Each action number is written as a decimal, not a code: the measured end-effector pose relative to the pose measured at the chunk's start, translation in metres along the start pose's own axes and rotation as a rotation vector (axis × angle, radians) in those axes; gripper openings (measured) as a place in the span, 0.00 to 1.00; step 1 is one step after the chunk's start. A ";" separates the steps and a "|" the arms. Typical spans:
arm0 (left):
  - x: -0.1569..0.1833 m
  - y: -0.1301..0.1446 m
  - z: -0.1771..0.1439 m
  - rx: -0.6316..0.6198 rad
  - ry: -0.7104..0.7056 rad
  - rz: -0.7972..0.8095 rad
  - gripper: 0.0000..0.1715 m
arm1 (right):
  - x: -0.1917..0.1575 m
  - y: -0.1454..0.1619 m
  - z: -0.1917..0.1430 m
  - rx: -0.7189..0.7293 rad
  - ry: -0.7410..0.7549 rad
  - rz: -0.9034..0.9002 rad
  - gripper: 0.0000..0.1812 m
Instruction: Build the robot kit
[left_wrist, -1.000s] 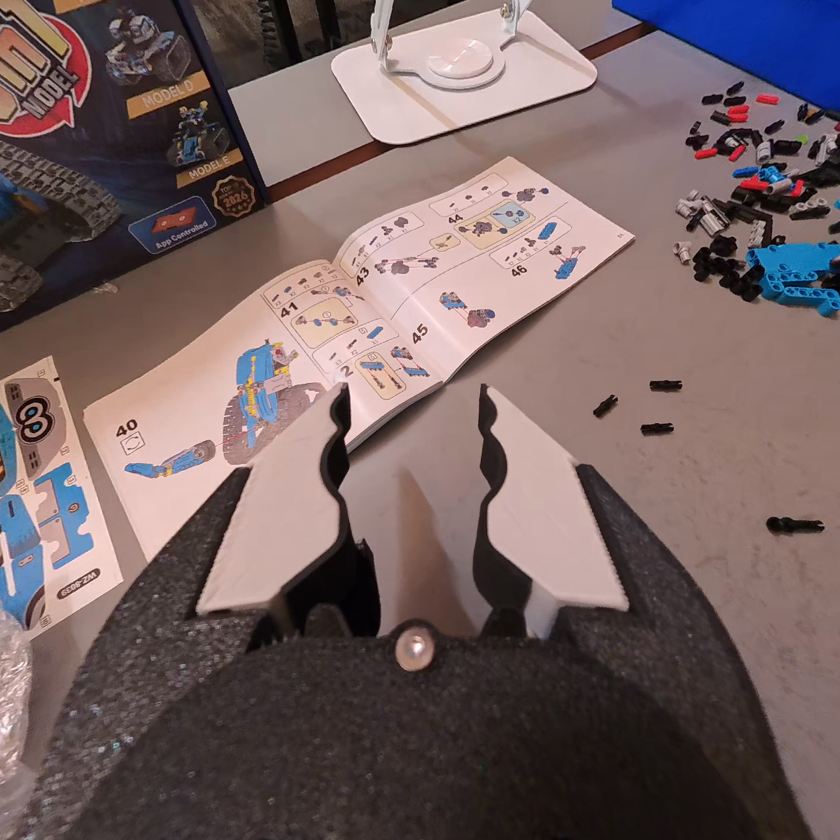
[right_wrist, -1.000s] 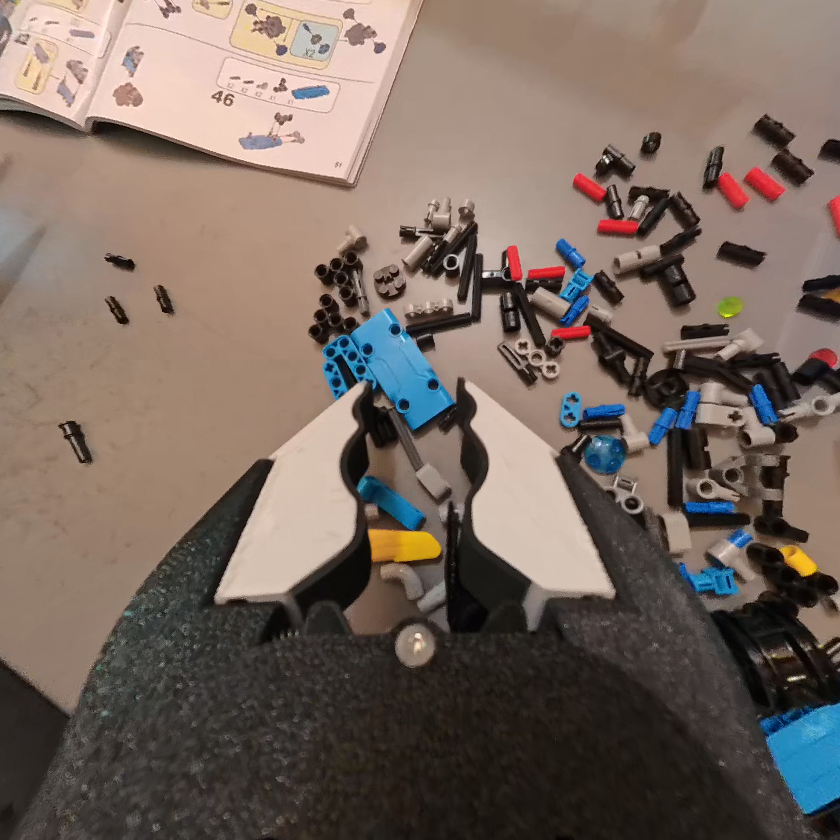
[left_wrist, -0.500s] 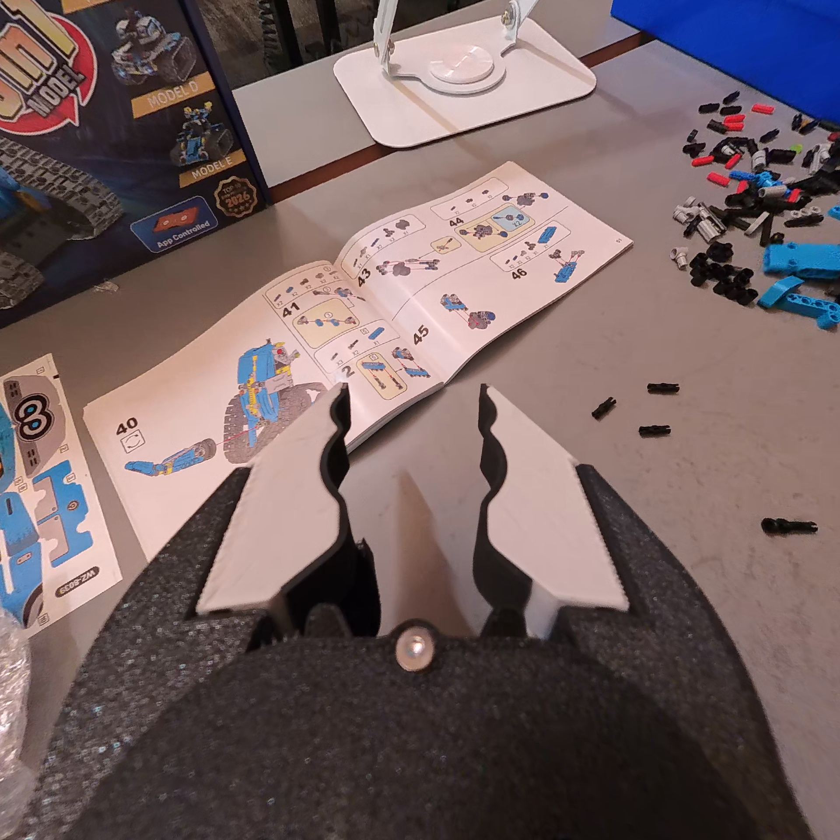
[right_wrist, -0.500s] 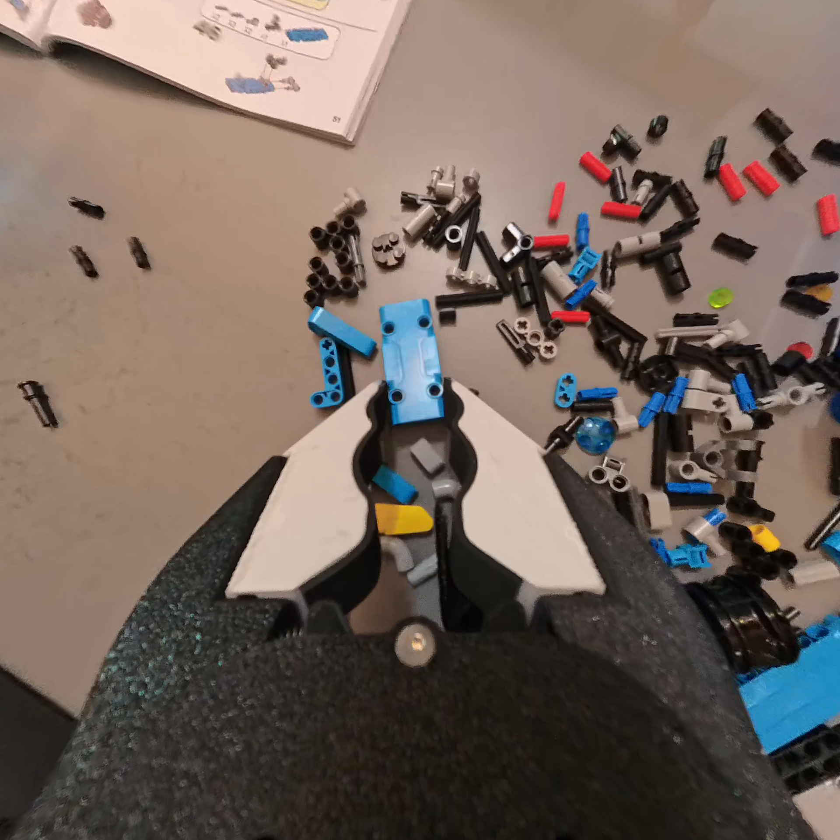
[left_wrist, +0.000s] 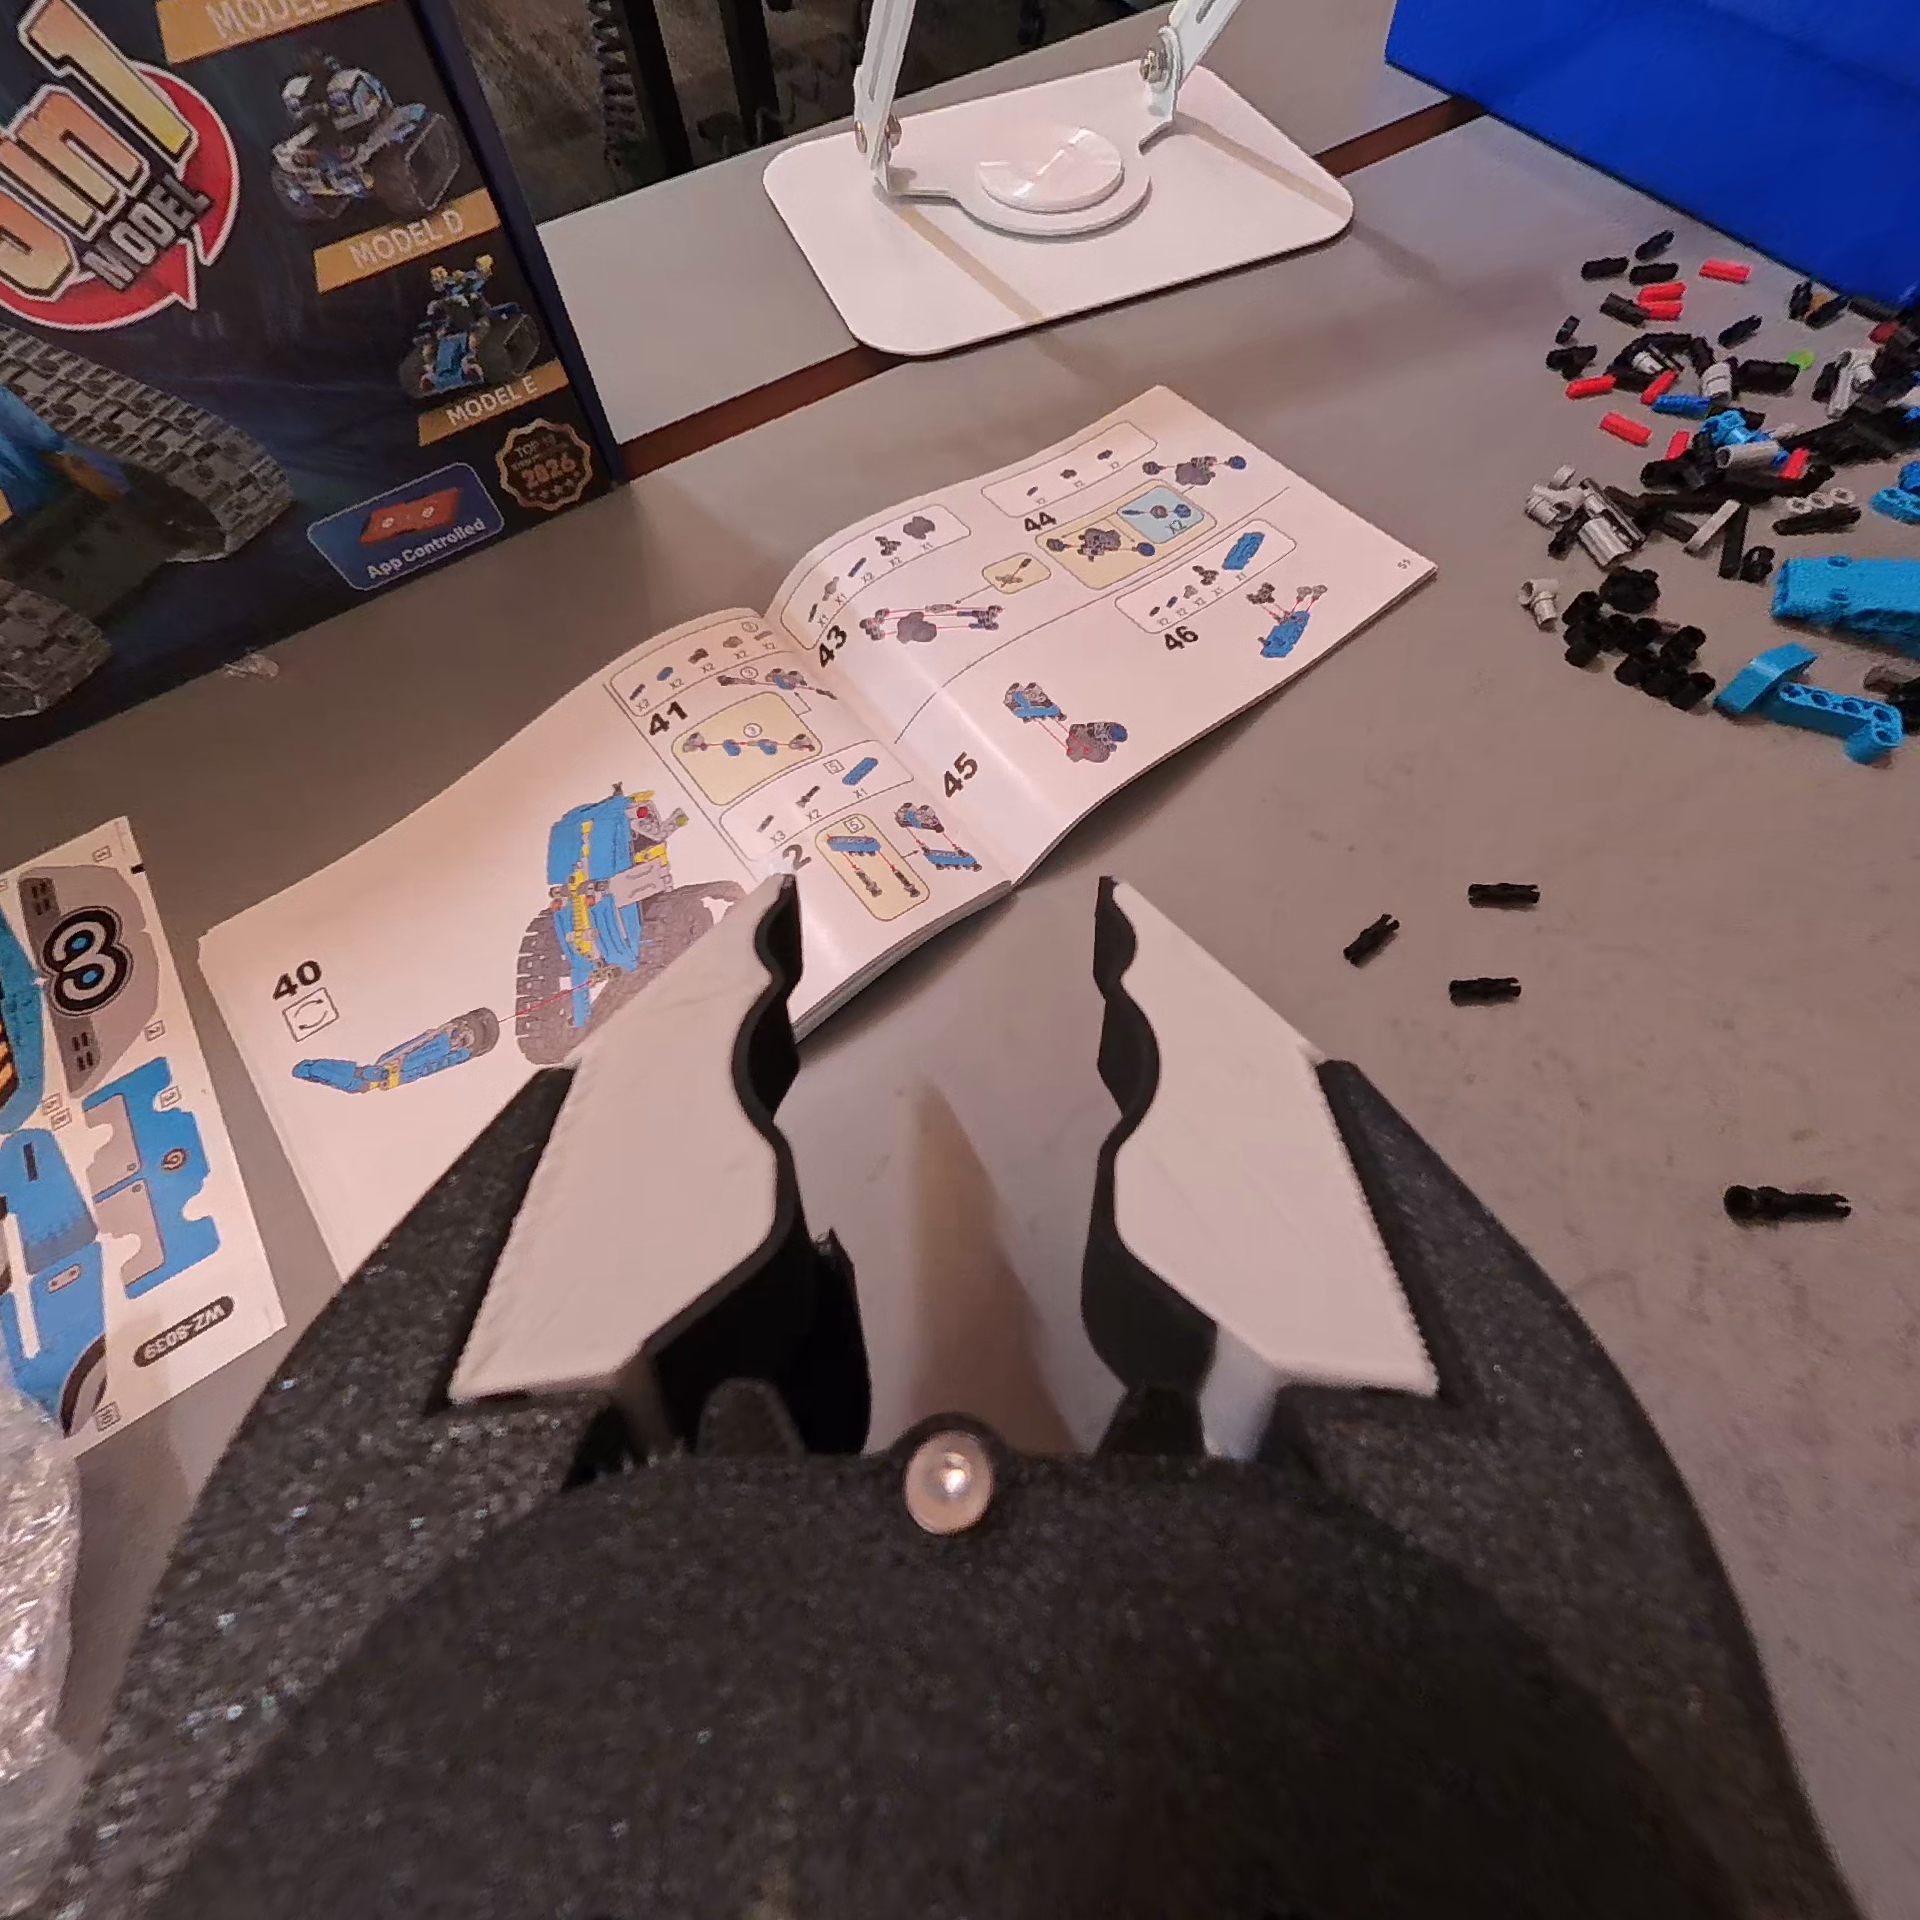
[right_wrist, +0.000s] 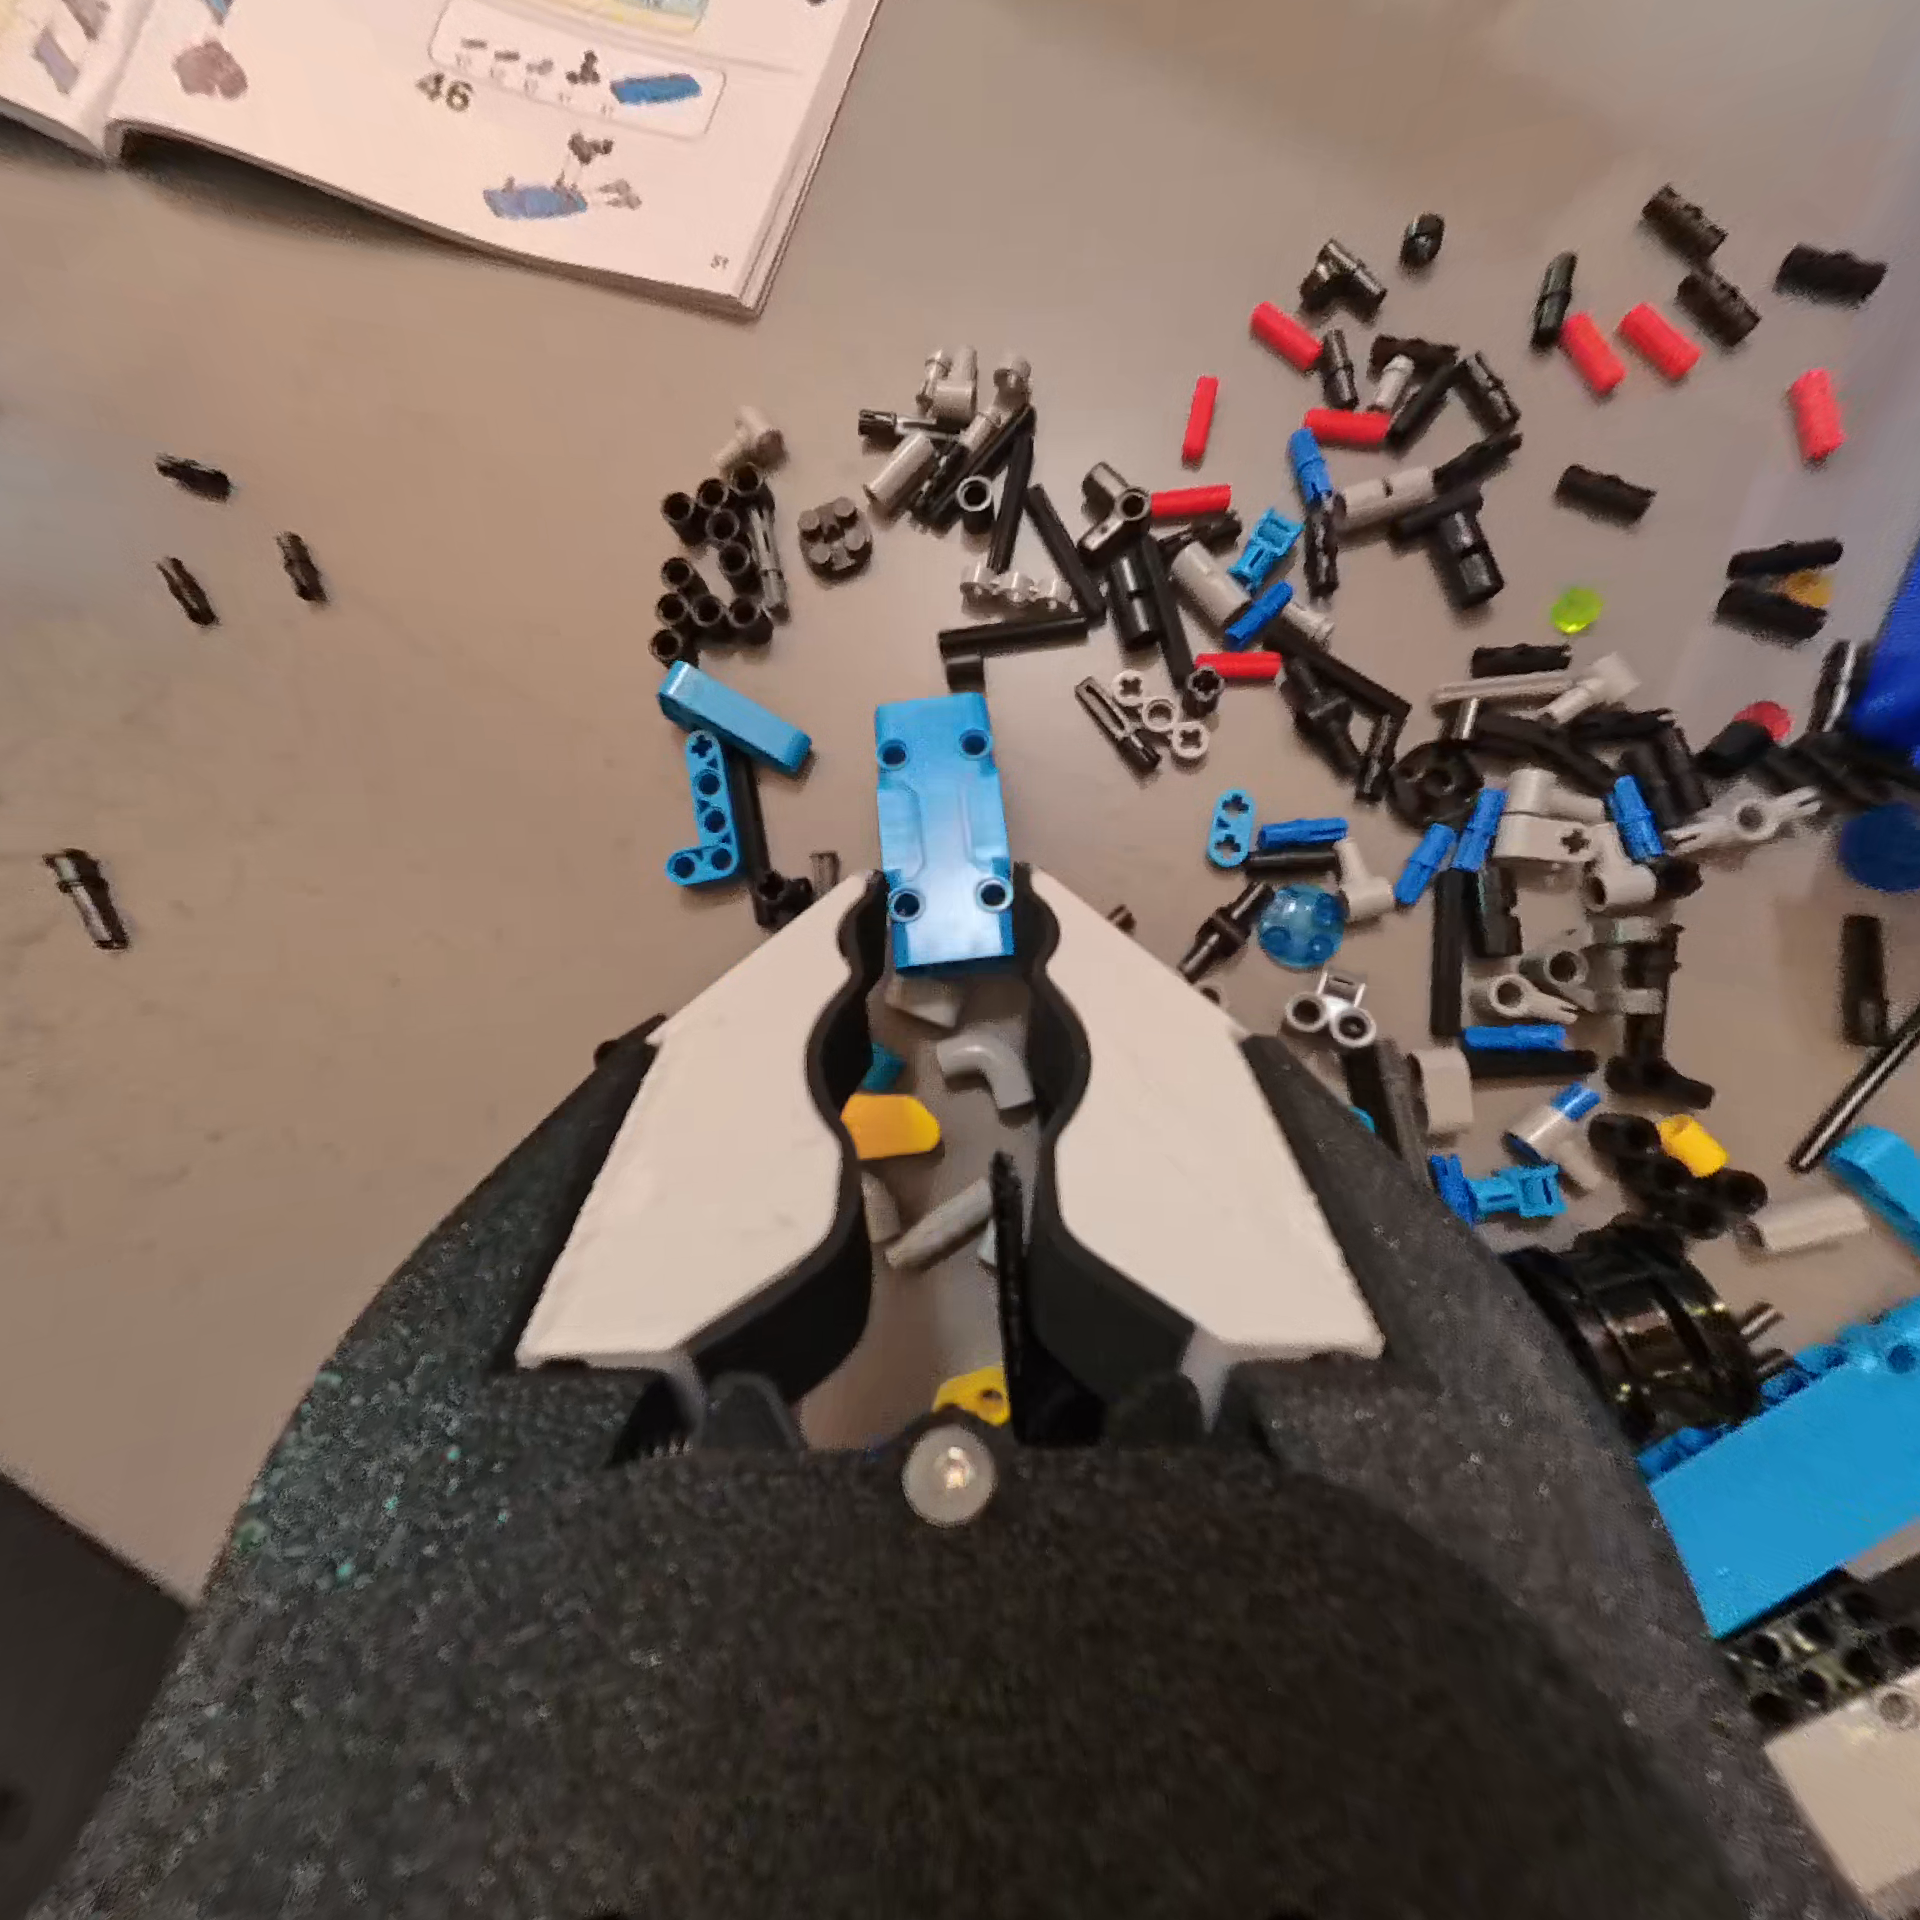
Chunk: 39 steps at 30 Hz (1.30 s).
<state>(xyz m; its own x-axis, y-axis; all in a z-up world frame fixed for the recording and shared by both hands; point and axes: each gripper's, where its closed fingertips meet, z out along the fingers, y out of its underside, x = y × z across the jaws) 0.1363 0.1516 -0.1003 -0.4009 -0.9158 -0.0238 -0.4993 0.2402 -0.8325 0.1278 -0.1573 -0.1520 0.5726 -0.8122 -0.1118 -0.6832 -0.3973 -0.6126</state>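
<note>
Right gripper (right_wrist: 948, 883): fingertips closed on near end of blue panel (right_wrist: 940, 831), which projects forward. Grip is shallow; panel may pivot or slip onto loose parts (right_wrist: 1351, 644) beneath. Left gripper (left_wrist: 940, 894): wide open, empty, booklet (left_wrist: 831, 748) just ahead-left.

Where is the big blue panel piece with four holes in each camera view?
Left wrist view: blue panel at the far right edge, beside the loose parts.
Right wrist view: blue panel at centre, its near end between the right gripper fingers.
Shared landmark: the open instruction booklet.
</note>
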 end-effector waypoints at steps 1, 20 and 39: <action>0.000 0.000 0.000 0.001 0.000 0.000 0.33 | 0.000 -0.001 0.002 -0.006 0.024 -0.024 0.13; 0.001 0.001 0.000 -0.007 0.001 0.005 0.33 | 0.019 -0.008 -0.002 0.041 0.063 0.059 0.18; 0.001 0.003 0.001 -0.014 0.004 0.006 0.33 | 0.035 -0.018 -0.015 0.115 0.177 0.058 0.13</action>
<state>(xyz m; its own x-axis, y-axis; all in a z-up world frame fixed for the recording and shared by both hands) 0.1354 0.1506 -0.1032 -0.4066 -0.9133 -0.0262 -0.5076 0.2496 -0.8247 0.1534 -0.1848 -0.1333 0.4380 -0.8988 -0.0165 -0.6511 -0.3045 -0.6952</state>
